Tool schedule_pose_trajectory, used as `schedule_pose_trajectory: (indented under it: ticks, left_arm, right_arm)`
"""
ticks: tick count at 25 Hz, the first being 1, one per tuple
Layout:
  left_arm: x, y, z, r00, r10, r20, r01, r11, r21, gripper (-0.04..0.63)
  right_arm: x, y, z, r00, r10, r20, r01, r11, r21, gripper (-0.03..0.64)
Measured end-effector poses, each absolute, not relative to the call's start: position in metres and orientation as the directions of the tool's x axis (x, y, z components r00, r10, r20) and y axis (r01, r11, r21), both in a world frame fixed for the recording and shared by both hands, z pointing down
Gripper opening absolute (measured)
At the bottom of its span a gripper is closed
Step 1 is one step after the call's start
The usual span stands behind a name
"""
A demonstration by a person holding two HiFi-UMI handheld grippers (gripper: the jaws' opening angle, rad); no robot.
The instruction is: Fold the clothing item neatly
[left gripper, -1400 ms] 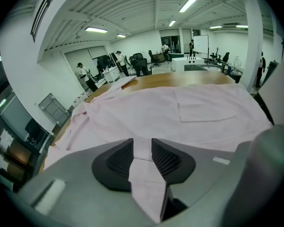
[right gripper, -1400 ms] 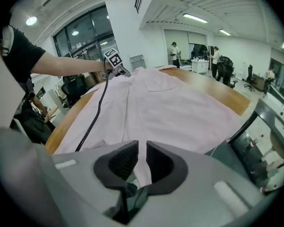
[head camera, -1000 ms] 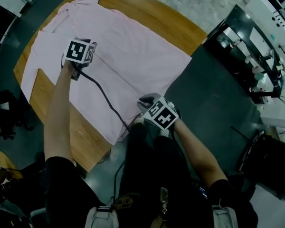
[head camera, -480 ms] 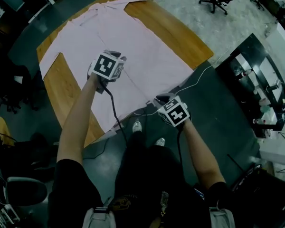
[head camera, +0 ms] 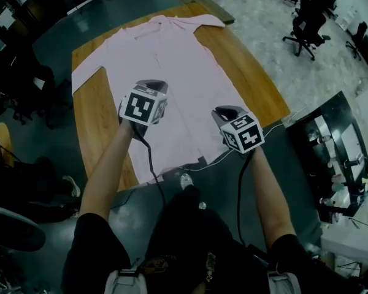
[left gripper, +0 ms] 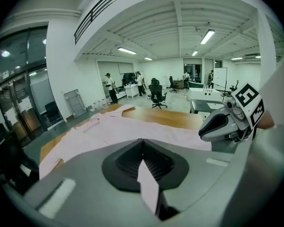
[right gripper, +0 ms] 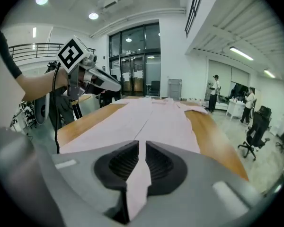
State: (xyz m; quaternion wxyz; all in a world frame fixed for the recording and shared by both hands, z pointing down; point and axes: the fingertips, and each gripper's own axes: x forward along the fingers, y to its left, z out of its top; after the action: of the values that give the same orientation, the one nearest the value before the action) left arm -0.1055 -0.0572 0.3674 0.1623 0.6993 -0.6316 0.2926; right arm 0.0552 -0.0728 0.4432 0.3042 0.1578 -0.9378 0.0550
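Head view: shirt is lying flat on the table, stretching away ahead of the 2 claws, left claw and right claw.
Left gripper view: left claw has just been closing and is now pinching a strip of the near hem.
Right gripper view: right claw is pinching the hem too.
Doing it well: likely means carrying both claws forward level and together, so the hem is landing square near the collar.

In my head view, the left gripper and right gripper hide their own jaws under their bodies and marker cubes. They also cover the near hem of the shirt. In each gripper view, that gripper's own body blocks the near cloth. The people far across the room are too small for me to make out.
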Motion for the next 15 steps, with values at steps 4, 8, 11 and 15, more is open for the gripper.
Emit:
schedule_pose_trajectory:
  ticks: [4, 8, 11, 15]
  left_arm:
    - [-0.134, -0.079, 0.325, -0.012, -0.832, 0.555, -0.99, -0.068, -0.123, 0.008]
    - [-0.153, -0.104, 0.297, -0.042, -0.872, 0.488, -0.994, -0.011, -0.106, 0.008]
    - [-0.171, -0.126, 0.289, -0.076, -0.882, 0.464, -0.994, 0.029, -0.109, 0.008]
    - [-0.191, -0.163, 0.294, -0.102, -0.881, 0.462, -0.994, 0.077, -0.072, 0.008]
  right_arm:
    - [0.019, -0.119, 0.393, -0.796, -0.286, 0.534, -0.314, 0.949, 0.039, 0.046]
    - [-0.015, -0.164, 0.347, -0.823, -0.312, 0.475, -0.324, 0.944, 0.059, 0.046]
    - [-0.043, -0.198, 0.322, -0.84, -0.325, 0.436, -0.326, 0.942, 0.074, 0.046]
    - [-0.073, -0.247, 0.311, -0.851, -0.318, 0.418, -0.315, 0.946, 0.08, 0.046]
